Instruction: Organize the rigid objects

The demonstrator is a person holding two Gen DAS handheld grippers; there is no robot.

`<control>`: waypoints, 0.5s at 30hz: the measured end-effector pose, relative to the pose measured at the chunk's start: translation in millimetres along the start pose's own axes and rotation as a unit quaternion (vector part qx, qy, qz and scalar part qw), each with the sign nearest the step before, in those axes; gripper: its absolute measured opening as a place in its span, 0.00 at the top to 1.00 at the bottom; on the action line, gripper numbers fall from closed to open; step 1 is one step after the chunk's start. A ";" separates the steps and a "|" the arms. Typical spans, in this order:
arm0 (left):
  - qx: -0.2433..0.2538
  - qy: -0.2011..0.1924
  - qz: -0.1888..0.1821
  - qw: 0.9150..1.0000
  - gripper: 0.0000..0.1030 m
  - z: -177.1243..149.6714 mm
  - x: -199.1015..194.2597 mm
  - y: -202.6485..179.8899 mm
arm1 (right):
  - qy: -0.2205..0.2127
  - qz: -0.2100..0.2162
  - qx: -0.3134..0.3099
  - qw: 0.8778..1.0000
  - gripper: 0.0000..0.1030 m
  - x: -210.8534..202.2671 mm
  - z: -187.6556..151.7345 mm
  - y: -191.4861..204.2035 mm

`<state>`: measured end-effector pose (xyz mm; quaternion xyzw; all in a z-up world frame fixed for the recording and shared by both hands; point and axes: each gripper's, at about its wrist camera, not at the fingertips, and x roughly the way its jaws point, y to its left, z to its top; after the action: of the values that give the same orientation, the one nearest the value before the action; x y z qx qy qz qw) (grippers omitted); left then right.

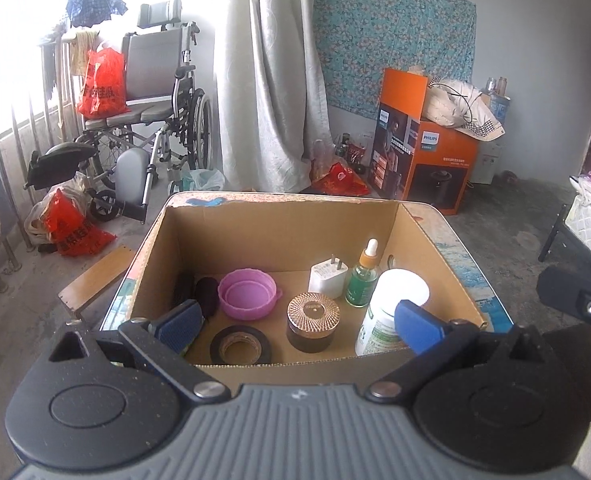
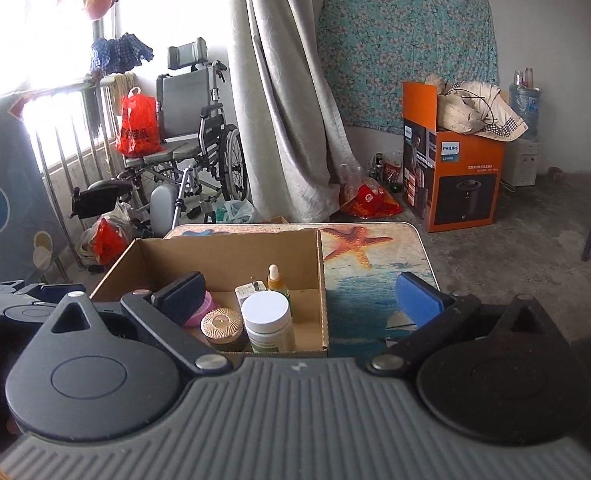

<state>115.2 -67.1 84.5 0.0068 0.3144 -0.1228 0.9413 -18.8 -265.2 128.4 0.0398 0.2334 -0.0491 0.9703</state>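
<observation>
An open cardboard box (image 1: 279,216) (image 2: 231,252) stands on a small table with a starfish print (image 2: 359,256). Inside it are a pink lid (image 1: 247,294), a roll of black tape (image 1: 240,345), a gold-lidded jar (image 1: 313,322) (image 2: 221,326), a white plug adapter (image 1: 328,278), a green dropper bottle (image 1: 362,276) (image 2: 276,280), a white bottle (image 1: 391,312) (image 2: 269,322) and a dark object (image 1: 206,295). My left gripper (image 1: 299,326) hovers open over the box's near edge, nothing between its fingers. Beside the box's right wall my right gripper (image 2: 299,302) is open and holds nothing.
A wheelchair (image 1: 155,120) with red bags (image 1: 101,82) stands by the bright window. A grey curtain (image 1: 275,80), an orange appliance box (image 1: 427,160) and bottles on the floor lie beyond the table. A wooden stool (image 1: 95,280) sits to the left.
</observation>
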 end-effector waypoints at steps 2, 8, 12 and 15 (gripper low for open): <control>0.002 0.015 0.014 1.000 0.00 -2.4 5.6 3.4 | 0.022 -0.008 0.000 1.000 0.01 13.5 -6.1 6.6; 0.018 0.030 0.045 0.998 0.00 -6.1 13.8 6.5 | 0.071 -0.013 -0.003 0.997 0.01 58.1 -15.9 25.9; 0.017 0.045 0.053 0.997 0.00 -7.9 20.0 9.8 | 0.095 -0.009 -0.007 0.995 0.01 83.1 -19.0 35.3; 0.013 0.054 0.055 0.997 0.00 -8.9 23.9 13.8 | 0.107 -0.010 -0.011 0.994 0.01 98.0 -21.1 41.4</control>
<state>131.7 -58.3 62.2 0.0428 0.3619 -0.0746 0.9282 63.2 -229.6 67.2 0.0322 0.3369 -0.0520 0.9396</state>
